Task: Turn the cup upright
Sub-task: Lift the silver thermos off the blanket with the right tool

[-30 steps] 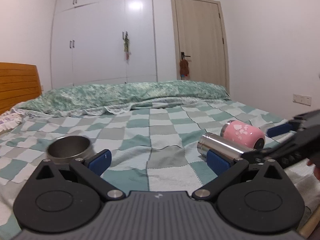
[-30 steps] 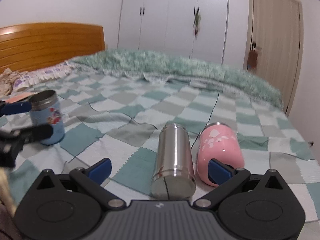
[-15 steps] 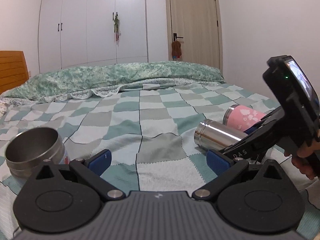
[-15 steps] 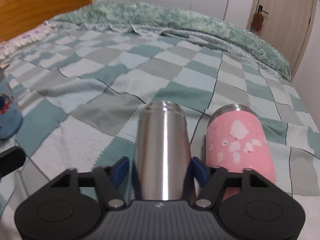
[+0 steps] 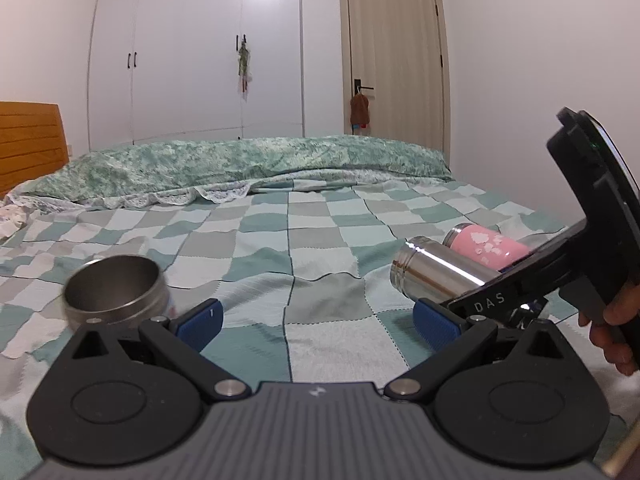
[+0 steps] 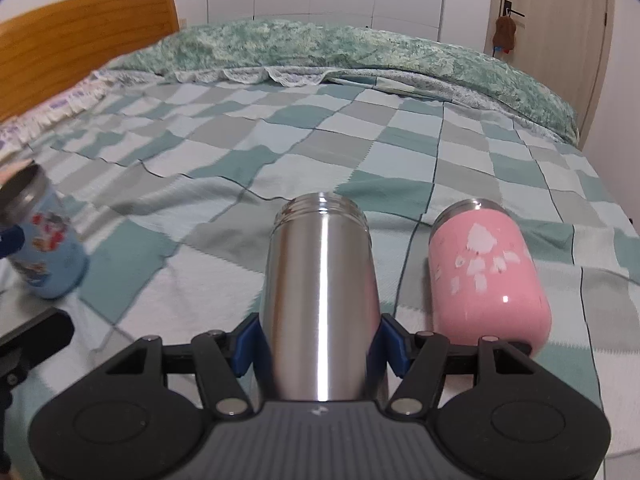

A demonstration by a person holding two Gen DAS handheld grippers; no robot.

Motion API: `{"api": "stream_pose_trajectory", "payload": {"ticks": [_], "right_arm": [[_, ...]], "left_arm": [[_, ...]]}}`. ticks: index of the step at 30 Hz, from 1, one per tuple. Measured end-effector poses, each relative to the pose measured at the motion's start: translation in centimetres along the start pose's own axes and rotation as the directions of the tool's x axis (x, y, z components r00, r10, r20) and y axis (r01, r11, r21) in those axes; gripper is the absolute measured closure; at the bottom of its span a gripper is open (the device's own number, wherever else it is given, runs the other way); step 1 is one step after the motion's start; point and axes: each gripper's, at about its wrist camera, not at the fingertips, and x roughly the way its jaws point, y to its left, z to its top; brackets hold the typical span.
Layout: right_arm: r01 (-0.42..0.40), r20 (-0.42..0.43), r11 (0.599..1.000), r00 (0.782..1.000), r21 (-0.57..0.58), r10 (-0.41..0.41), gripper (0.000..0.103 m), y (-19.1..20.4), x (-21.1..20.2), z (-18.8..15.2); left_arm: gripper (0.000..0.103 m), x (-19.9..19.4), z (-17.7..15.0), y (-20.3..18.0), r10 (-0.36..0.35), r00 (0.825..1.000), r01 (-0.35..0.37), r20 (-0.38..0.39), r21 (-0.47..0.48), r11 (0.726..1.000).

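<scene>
A steel cup [image 6: 320,292] lies on its side on the checked bedspread, its open mouth pointing away from me. My right gripper [image 6: 320,344] is shut on its lower body, a blue pad on each side. In the left wrist view the same steel cup [image 5: 436,276] shows at the right, its mouth raised a little off the bedspread, with the right gripper's black frame [image 5: 520,284] over its base. A pink cup [image 6: 488,276] lies on its side just right of it. My left gripper [image 5: 316,320] is open and empty above the bedspread.
A blue printed cup [image 6: 44,252] with a steel rim stands upright at the left; it also shows in the left wrist view [image 5: 116,292] beside the left finger. A folded green quilt [image 6: 340,52] lies across the far bed. A wooden headboard [image 6: 80,28] is at the left.
My right gripper moved forward over the steel cup and shut on it, and the cup's mouth has lifted slightly. The left gripper shifted a little and stays open.
</scene>
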Motion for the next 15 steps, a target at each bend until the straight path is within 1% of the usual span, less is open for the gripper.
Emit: {"api": "stream_pose_trajectory", "payload": {"ticks": [7, 15], "right_arm": [[-0.044, 0.029, 0.997, 0.999, 0.070, 0.042, 0.041, 2.3, -3.6, -3.1], [-0.110, -0.002, 0.985, 0.994, 0.132, 0.111, 0.041, 5.8, -4.7, -6.5]], "left_arm": [[0.000, -4.7, -0.6, 0.9, 0.044, 0.999, -0.043, 0.015, -0.029, 0.999], [0.000, -9.5, -2.3, 2.8, 0.099, 0.995, -0.098, 0.004, -0.068, 0.993]]}}
